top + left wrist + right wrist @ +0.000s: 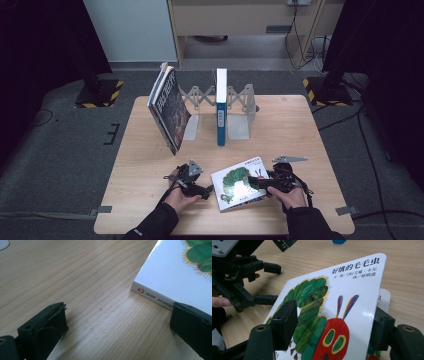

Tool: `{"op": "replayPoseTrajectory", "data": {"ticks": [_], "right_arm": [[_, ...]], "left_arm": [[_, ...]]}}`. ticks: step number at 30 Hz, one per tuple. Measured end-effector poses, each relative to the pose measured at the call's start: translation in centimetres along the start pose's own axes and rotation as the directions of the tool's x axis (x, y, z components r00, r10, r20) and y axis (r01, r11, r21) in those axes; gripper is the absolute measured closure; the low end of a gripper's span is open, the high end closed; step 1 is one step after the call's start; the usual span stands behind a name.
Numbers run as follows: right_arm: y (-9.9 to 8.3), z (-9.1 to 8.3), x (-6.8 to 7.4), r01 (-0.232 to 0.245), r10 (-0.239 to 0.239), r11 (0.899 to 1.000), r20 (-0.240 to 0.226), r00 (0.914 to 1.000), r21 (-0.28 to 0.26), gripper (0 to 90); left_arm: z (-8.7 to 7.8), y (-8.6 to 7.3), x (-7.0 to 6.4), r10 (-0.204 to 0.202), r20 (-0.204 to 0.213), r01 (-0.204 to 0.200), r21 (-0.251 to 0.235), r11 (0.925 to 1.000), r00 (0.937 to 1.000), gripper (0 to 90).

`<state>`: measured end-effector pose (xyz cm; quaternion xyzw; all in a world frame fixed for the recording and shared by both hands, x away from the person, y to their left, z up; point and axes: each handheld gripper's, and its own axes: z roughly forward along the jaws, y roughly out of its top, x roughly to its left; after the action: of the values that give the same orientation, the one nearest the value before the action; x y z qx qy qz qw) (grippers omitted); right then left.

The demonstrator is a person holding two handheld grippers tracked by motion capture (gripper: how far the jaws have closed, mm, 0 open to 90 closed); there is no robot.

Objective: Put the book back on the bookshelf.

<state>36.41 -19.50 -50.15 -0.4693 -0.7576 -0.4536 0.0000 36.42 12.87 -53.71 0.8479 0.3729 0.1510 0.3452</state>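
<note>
Book point(352, 305) cover, black print at top corner: "好饿的毛毛虫"; smaller lines beneath: "文·图/[美]艾瑞·卡尔", "译/郑明进". Spine point(155, 298): red round logo, small print, unreadable. Blue book point(221, 112) spine label: illegible.

Wooden table point(150, 165): caterpillar book point(239, 184), bookend rack point(239, 117).

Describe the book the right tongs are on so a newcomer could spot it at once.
On the wooden table, look at the near edge, between the two hands. The caterpillar book lies there, one side held by the right tongs. Unlike the dark book and blue-spined book standing behind, it has a white cover with a green caterpillar.
</note>
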Motion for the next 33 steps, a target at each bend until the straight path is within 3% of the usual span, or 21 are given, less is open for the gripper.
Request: {"op": "replayPoseTrajectory", "data": {"ticks": [5,10,17,28,33], "right_arm": [[0.20,0.55,-0.32,0.001,-0.001,1.000,0.002,1.0000,0.025,39.7],[0.29,1.03,-0.13,0.009,-0.007,0.998,-0.030,0.9995,0.064,44.4],[0.30,0.90,-0.65,-0.032,0.036,0.997,-0.049,0.9981,0.075,51.7],[0.48,0.43,-0.92,-0.061,0.066,0.997,-0.092,0.9935,0.052,62.5],[0.57,0.17,-0.90,-0.073,0.076,0.997,-0.113,0.9906,0.033,67.5]], "left_arm": [[0.00,0.00,0.00,0.000,0.000,0.000,0.000,1.0000,1.0000,0.0],[0.00,0.00,0.00,0.000,0.000,0.000,0.000,1.0000,1.0000,0.0],[0.00,0.00,0.00,0.000,0.001,0.000,0.000,1.0000,1.0000,0.0],[-0.28,-0.10,-0.03,0.000,0.014,0.000,-0.009,1.0000,0.9999,4.0],[-0.76,0.03,-0.41,-0.013,0.060,0.014,-0.003,0.9999,0.9981,10.9]]}}
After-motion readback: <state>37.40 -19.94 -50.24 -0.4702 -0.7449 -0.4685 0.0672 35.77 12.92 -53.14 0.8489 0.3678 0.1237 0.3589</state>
